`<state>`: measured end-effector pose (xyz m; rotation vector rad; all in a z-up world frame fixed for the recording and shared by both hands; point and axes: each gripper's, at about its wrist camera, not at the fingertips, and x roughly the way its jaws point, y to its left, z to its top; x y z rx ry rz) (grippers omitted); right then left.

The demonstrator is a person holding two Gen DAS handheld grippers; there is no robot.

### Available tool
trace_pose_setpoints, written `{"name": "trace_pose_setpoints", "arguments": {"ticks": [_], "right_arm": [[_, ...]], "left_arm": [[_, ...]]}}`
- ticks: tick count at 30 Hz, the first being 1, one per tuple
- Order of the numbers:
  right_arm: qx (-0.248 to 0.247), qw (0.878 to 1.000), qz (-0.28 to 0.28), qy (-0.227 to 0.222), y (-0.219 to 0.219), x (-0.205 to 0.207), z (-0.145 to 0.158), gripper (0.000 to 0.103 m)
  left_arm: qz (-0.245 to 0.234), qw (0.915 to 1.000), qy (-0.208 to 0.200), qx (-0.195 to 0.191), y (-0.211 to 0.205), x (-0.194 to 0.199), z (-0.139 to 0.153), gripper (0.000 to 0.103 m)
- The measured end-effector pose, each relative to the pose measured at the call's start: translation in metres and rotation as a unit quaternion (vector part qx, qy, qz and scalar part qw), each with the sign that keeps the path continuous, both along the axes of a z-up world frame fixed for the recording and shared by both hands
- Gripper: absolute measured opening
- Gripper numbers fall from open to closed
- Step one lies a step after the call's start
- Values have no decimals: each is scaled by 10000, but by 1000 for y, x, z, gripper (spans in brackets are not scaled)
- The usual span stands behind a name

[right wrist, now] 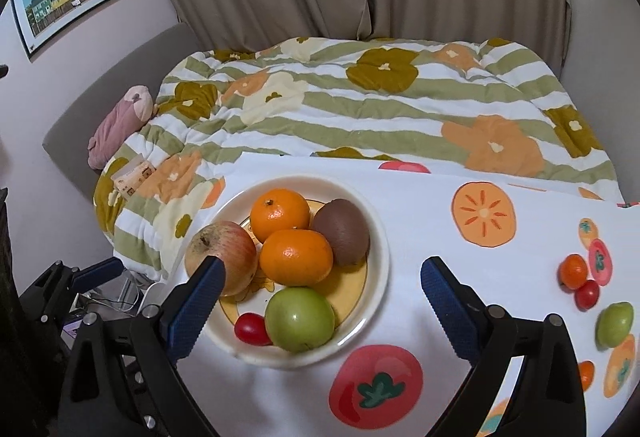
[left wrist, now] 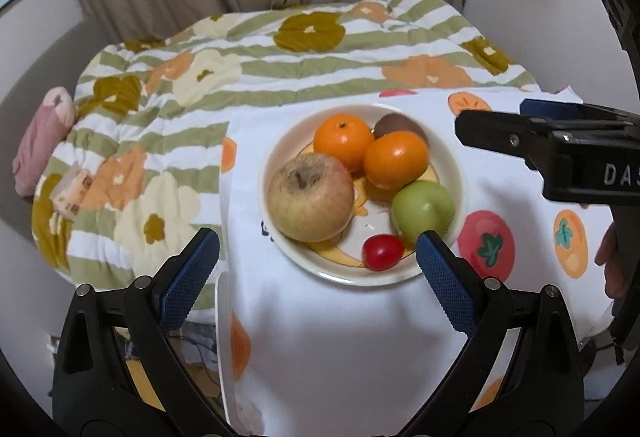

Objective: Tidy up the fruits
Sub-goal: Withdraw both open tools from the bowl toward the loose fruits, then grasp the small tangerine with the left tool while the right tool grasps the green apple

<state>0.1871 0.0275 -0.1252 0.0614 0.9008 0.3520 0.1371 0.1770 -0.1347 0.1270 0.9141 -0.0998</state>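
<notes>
A cream plate (left wrist: 360,279) (right wrist: 380,237) sits on the white fruit-print cloth. It holds a blotchy apple (left wrist: 310,197) (right wrist: 224,257), two oranges (left wrist: 343,139) (right wrist: 296,257), a kiwi (left wrist: 400,125) (right wrist: 342,233), a green apple (left wrist: 422,211) (right wrist: 300,319) and a cherry tomato (left wrist: 382,251) (right wrist: 250,329). My left gripper (left wrist: 318,261) hovers open over the plate's near edge, holding nothing. My right gripper (right wrist: 322,265) (left wrist: 520,133) is open and empty just above the plate, to its right in the left wrist view.
Loose fruit lies on the cloth at the right: a small orange (right wrist: 573,269), a cherry tomato (right wrist: 587,294) and a green fruit (right wrist: 615,323). A flowered quilt (right wrist: 360,109) covers the bed behind. The cloth's left edge (left wrist: 224,197) drops to the floor.
</notes>
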Motion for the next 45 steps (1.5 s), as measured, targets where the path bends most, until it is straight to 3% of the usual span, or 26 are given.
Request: {"name": "trace_pose_setpoints", "arguments": {"ticks": [8,22,34,45], "right_arm": [[-203,9998,-1,-72,-32,-22,22,98],[-249,9987,-443,-101,-138,-63,44,98],[-509,9948,-880,-79,-237,-77,30,98],[-550,9935,-1000,-2,-300,-70,-10,98]], "left_arm": [[-78,9997,-226,-11,-33,-11,26,103],[-275,9990,-330,-105,-122,-30,46,103],[-613,9976,-253,-201,-211,-36,25,103],[-1248,9919,16,-239,-292,-38,-26,103]]}}
